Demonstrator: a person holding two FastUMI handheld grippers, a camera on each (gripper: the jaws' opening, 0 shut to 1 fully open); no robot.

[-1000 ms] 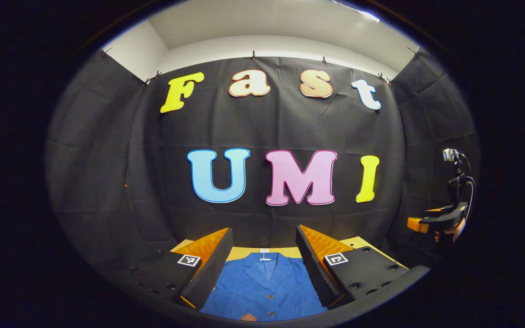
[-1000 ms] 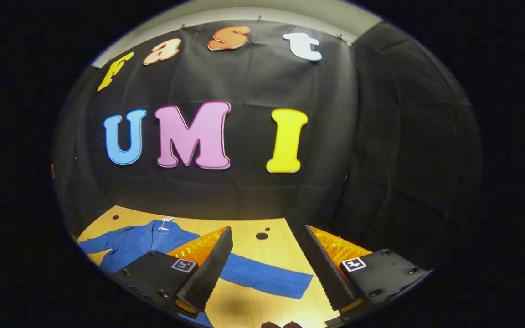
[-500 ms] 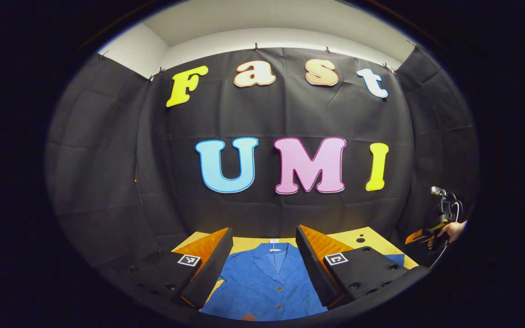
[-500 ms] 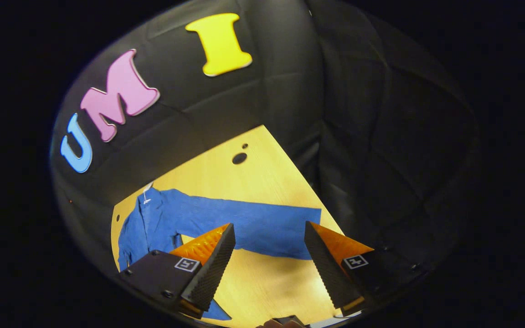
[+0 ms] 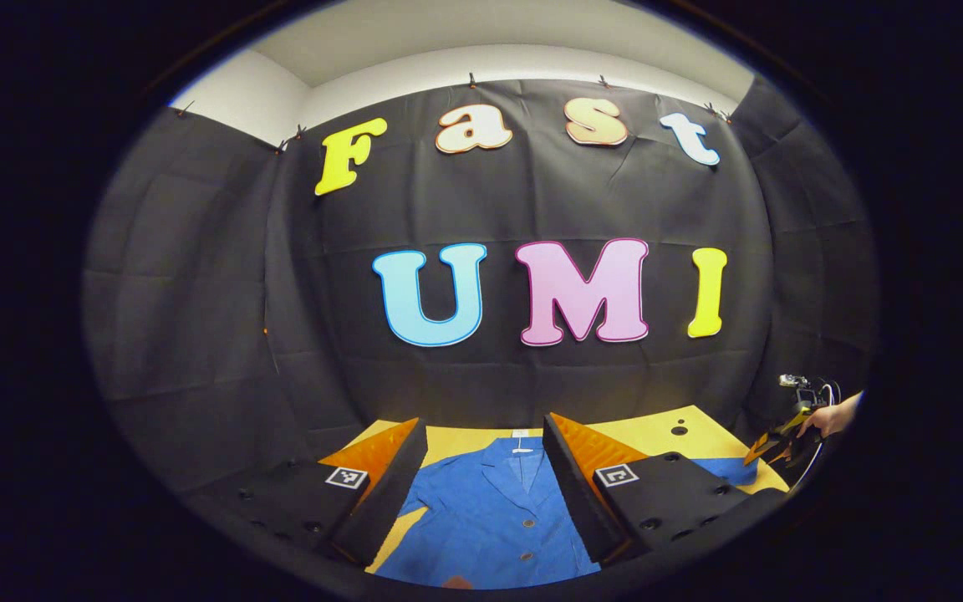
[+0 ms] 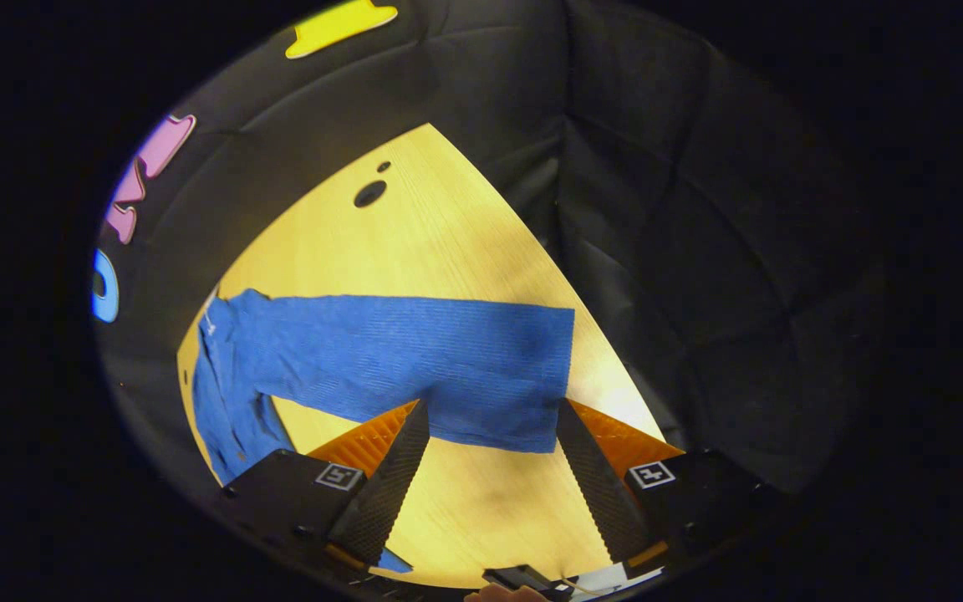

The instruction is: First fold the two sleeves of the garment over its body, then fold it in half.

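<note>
- Black cloth walls close in the booth, and a yellow wooden table with two dark holes near its far corner fills the floor of it.
- Spread flat on that table lies the blue garment, front up with buttons showing, collar toward the back wall; laid out this way, both sleeves are free to be folded inward.
- Its right sleeve stretches straight out from the body, cuff end near the table's edge, which gives a clean edge to pinch.
- Right gripper is tilted down at that cuff, fingers wide apart with nothing between them; the cuff's lower edge sits just at the fingertips, so I judge a grasp on the sleeve is the step in hand.
- Left gripper hangs level over the jacket's chest, also spread wide and empty, probably waiting its turn for the other sleeve.
- Far off in the left gripper view, a hand carries the other tool low over the sleeve end.
</note>
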